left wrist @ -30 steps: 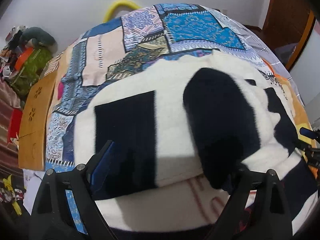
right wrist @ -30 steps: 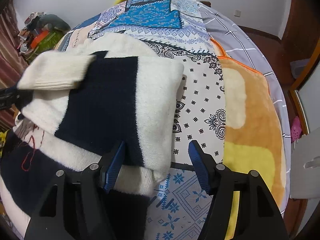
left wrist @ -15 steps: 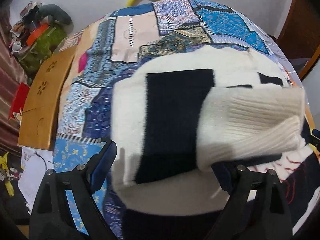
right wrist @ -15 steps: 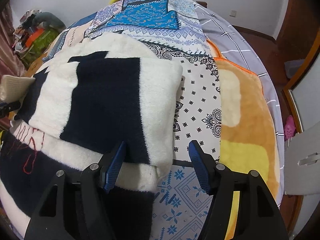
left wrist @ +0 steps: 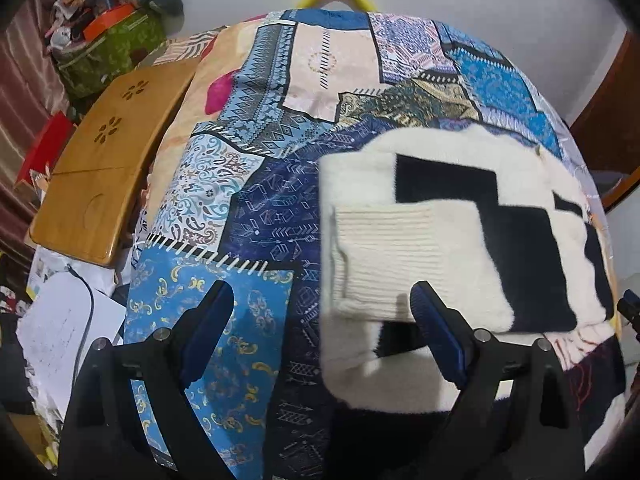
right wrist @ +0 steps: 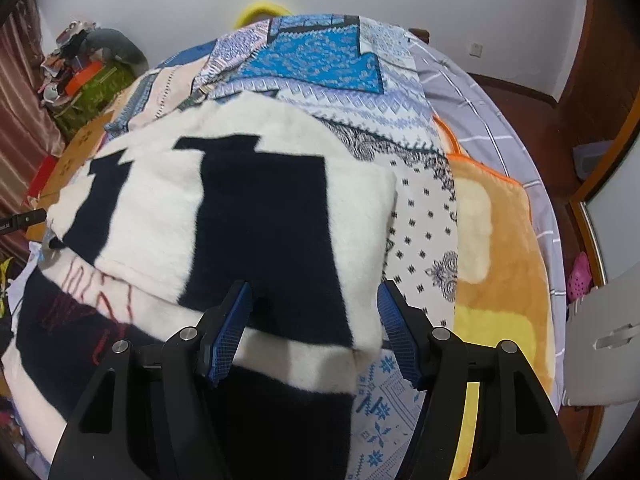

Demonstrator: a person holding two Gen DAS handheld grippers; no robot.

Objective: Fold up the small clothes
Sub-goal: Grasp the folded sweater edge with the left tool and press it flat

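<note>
A fluffy white-and-navy sweater [left wrist: 516, 208] lies on the patchwork bedspread [left wrist: 260, 184]. One sleeve is folded across it, and the ribbed white cuff [left wrist: 384, 256] rests at the sweater's left edge. My left gripper [left wrist: 322, 320] is open wide over the bedspread. Its right finger [left wrist: 436, 328] overlaps the cuff's lower edge. In the right wrist view the sweater [right wrist: 248, 216] fills the middle. My right gripper [right wrist: 314, 328] hovers open over the sweater's folded right corner, its pads clear of the cloth. The left gripper's tip [right wrist: 20, 220] shows at the far left.
A wooden lap table [left wrist: 100, 168] and a green box of clutter [left wrist: 108, 48] stand left of the bed, with papers and a cable [left wrist: 68, 320] below. An orange plush blanket [right wrist: 496, 248] and grey sheet [right wrist: 480, 100] lie right of the sweater. A wooden door frame [right wrist: 592, 184] stands beyond.
My left gripper has slid left, off the sweater's middle to its left edge. The ribbed cuff moved left across the sweater with it. My right gripper rose slightly.
</note>
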